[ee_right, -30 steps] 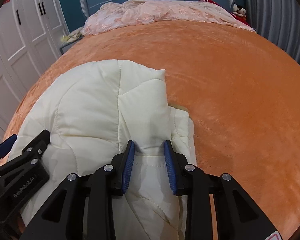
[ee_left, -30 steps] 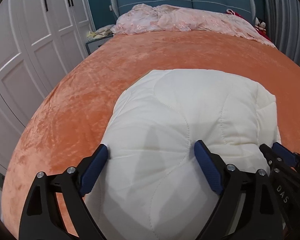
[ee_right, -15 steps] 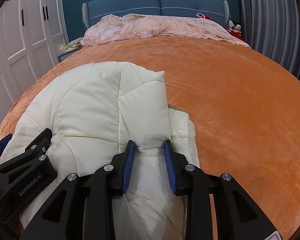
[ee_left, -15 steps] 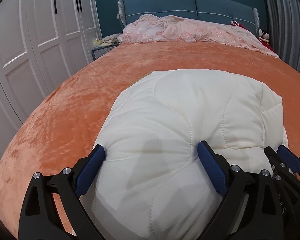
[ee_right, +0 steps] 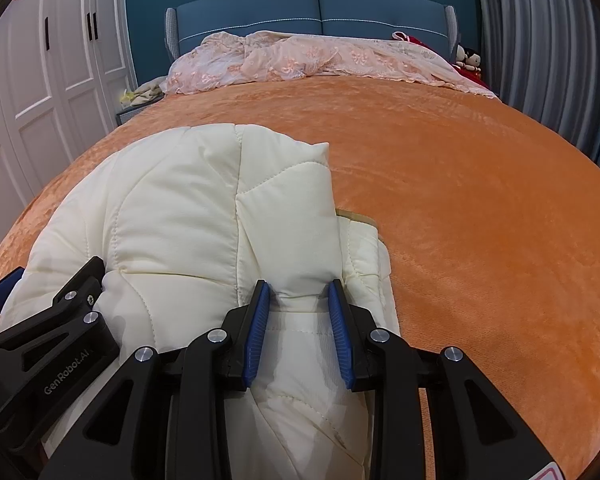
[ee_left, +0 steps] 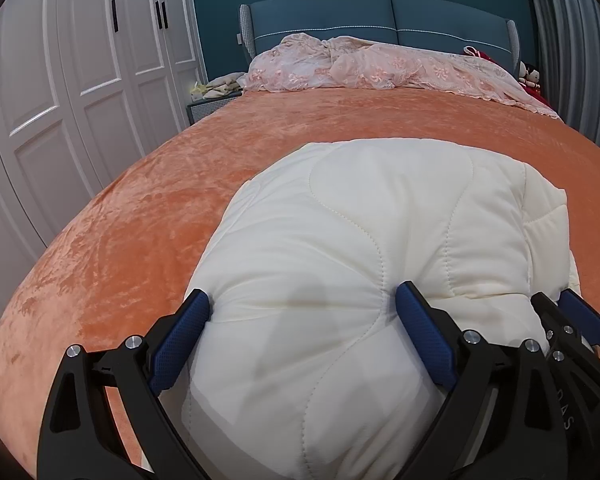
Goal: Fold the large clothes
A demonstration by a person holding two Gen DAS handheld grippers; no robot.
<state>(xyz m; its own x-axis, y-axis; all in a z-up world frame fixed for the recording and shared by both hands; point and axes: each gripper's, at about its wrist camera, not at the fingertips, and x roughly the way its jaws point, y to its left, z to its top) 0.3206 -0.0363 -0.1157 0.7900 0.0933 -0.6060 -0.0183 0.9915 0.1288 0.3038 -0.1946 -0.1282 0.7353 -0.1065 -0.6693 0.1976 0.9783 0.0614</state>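
Cream quilted coat (ee_left: pixel 380 248) lies folded into a puffy bundle on the orange bedspread (ee_left: pixel 148 216), near the foot end, well apart from the pink lace cover (ee_left: pixel 380 68) by the blue headboard (ee_left: pixel 380 16). Left gripper (ee_left: pixel 302 320): jaws spread wide around the bundle's near left part, pads alongside the fabric, wide grip or just resting I can't tell. Right gripper (ee_right: pixel 300 316): jaws close together, clamped on a pinched ridge of coat at its right edge. White wardrobe (ee_left: pixel 80 60) off to the left.
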